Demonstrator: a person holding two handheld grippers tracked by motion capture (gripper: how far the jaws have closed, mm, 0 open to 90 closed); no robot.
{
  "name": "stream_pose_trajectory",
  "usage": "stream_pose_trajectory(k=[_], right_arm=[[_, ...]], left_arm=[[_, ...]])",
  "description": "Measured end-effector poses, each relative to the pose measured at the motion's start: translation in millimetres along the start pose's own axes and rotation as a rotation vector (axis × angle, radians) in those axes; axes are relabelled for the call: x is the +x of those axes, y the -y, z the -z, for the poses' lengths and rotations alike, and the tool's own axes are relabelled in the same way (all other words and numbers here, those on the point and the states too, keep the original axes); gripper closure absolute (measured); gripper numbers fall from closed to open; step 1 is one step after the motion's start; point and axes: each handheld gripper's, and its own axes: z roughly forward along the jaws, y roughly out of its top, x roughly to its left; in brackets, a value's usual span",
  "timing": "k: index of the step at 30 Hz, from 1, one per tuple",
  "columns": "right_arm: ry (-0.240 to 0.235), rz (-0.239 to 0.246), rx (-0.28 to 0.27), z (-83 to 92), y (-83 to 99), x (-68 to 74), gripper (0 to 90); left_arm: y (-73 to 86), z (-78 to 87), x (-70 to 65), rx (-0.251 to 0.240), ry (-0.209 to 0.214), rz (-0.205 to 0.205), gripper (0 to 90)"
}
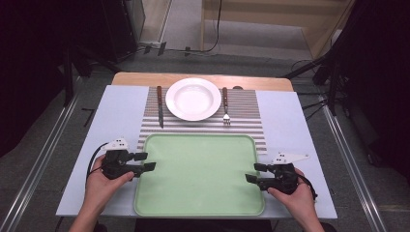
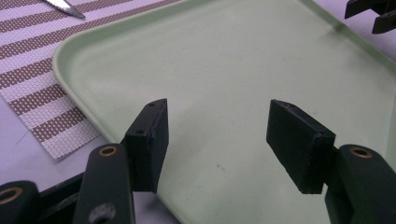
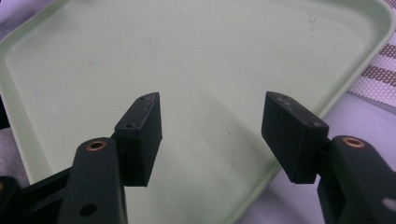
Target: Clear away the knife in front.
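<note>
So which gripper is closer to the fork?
Right. The right gripper is at the tray's right edge, below the fork; the left gripper is across the tray, at its left edge.

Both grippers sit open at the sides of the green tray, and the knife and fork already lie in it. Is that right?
Not quite. The green tray holds nothing: the knife and fork lie on the striped mat beside the white plate, as the high view shows. The rest stands.

A pale table (image 1: pixel 121 116) carries a striped placemat (image 1: pixel 246 113) toward twelve o'clock and a green tray (image 1: pixel 199 176) at six o'clock, whose far edge overlaps the placemat. A strip of bare wood shows along the table's far edge.
</note>
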Motion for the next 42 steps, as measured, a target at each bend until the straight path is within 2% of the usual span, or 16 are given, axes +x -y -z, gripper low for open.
stream_pose_trajectory(k=[12,20,22,23,25,28,34,37,42], right_arm=[[0.001,-0.004,0.016,-1.2,0.8,-0.9,36.6],[-0.002,-0.004,0.032,-3.6,1.5,0.0,36.6],[-0.004,-0.016,0.026,-4.2,0.7,-0.1,36.8],[-0.005,-0.023,0.020,-4.0,0.3,0.3,37.0],[-0.007,-0.013,0.025,-4.5,0.3,1.2,37.1],[-0.009,-0.008,0.030,-5.1,0.5,1.8,37.1],[-0.002,-0.012,0.024,-4.9,1.7,0.5,36.4],[-0.006,-0.023,0.024,-4.9,1.7,0.1,36.4],[-0.013,-0.012,0.024,-5.4,0.8,3.2,36.4]], left_arm=[[0.7,-1.3,0.7,0.006,-0.006,0.017,36.3],[0.0,-1.5,3.2,0.003,0.000,0.047,36.2],[-2.3,-1.8,6.6,0.000,0.003,0.062,36.2],[-5.2,-1.4,11.0,-0.014,-0.012,0.084,36.2],[-8.6,-0.9,15.5,-0.014,-0.022,0.095,36.3],[-12.0,-1.9,19.0,0.004,-0.035,0.093,36.2],[-24.1,-3.9,25.0,0.018,-0.024,0.117,36.4],[-27.9,-6.6,26.7,0.019,-0.027,0.129,36.4],[-35.1,-6.5,30.2,0.011,-0.049,0.142,36.3]])
